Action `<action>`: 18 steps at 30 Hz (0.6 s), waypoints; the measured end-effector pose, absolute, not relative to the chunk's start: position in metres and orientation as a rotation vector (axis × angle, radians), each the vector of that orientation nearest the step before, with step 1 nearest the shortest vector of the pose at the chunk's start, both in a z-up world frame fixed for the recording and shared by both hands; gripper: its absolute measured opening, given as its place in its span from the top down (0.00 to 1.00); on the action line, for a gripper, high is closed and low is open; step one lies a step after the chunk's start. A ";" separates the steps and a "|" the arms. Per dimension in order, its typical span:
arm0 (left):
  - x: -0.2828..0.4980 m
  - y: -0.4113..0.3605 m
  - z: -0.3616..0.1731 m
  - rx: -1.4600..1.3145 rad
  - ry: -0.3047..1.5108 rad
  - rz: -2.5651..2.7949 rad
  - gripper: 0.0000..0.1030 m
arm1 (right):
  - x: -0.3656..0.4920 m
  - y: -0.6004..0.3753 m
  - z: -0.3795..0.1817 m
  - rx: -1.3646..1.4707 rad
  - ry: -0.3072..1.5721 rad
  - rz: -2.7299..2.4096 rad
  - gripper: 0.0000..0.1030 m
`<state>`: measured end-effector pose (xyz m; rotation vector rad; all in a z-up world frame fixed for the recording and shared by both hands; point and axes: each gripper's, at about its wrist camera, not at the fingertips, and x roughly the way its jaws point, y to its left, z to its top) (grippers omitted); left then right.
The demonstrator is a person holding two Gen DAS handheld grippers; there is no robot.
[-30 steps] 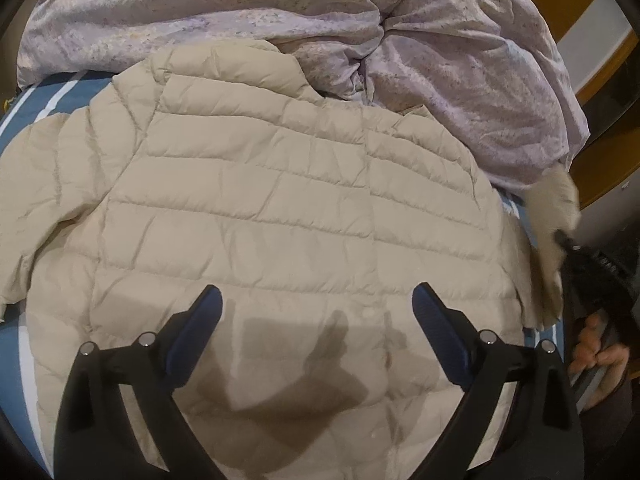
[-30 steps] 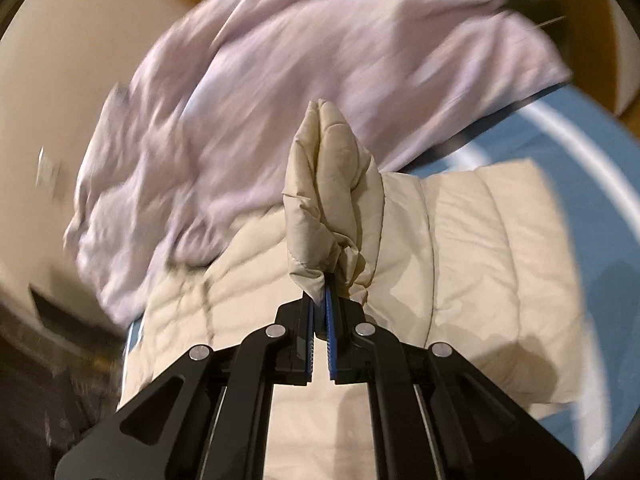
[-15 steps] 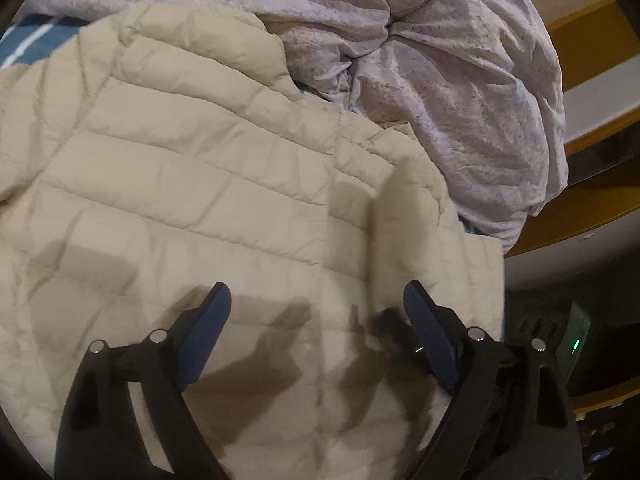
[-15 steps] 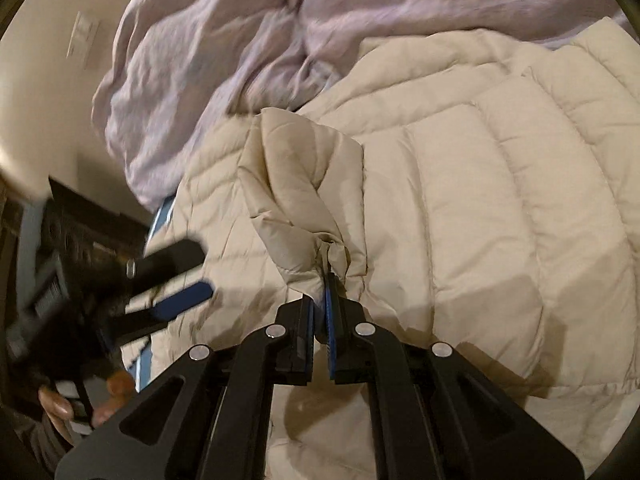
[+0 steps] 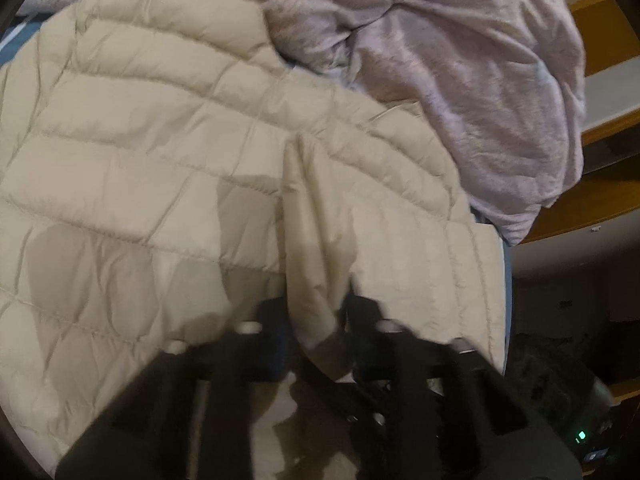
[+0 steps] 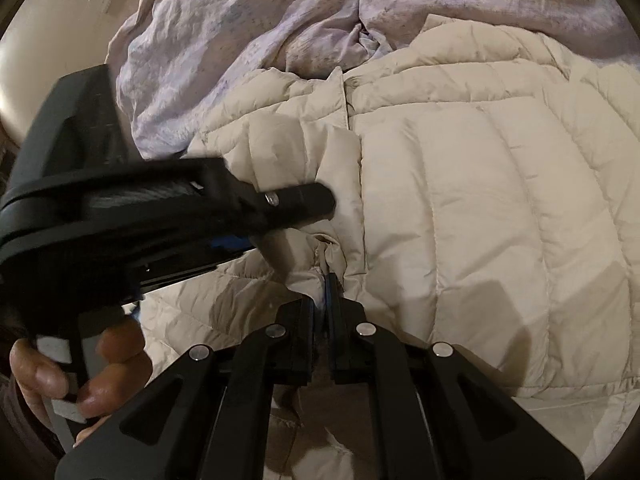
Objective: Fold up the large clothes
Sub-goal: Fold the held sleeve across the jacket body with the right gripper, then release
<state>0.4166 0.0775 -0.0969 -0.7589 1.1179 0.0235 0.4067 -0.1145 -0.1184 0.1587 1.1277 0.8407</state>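
- Left wrist view: left gripper [image 5: 316, 328] blurred, closing around a raised ridge of sleeve [image 5: 316, 240] that stood up between the fingers; whether already pinched or only straddling, could not tell.
- Spread ahead and to the left of that claw, flat on its back: beige puffer jacket [image 5: 140, 140]; rumpled lilac duvet [image 5: 460, 60] heaped beyond it, upper right.
- Right wrist view: right gripper [image 6: 323, 300] pressed together on the sleeve cuff [image 6: 320, 264], bunched just ahead of its tips; probably held so to keep the sleeve folded over the jacket's back.
- Crossing in from the left of that claw, tip over the same sleeve: the left gripper [image 6: 312, 200], gripped by a hand [image 6: 80, 376]; likely placed to take over or pin the fold.
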 end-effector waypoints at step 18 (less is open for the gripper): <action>0.396 0.114 -0.104 -0.622 1.110 0.152 0.84 | 0.427 -0.155 -0.107 0.075 1.019 0.586 0.64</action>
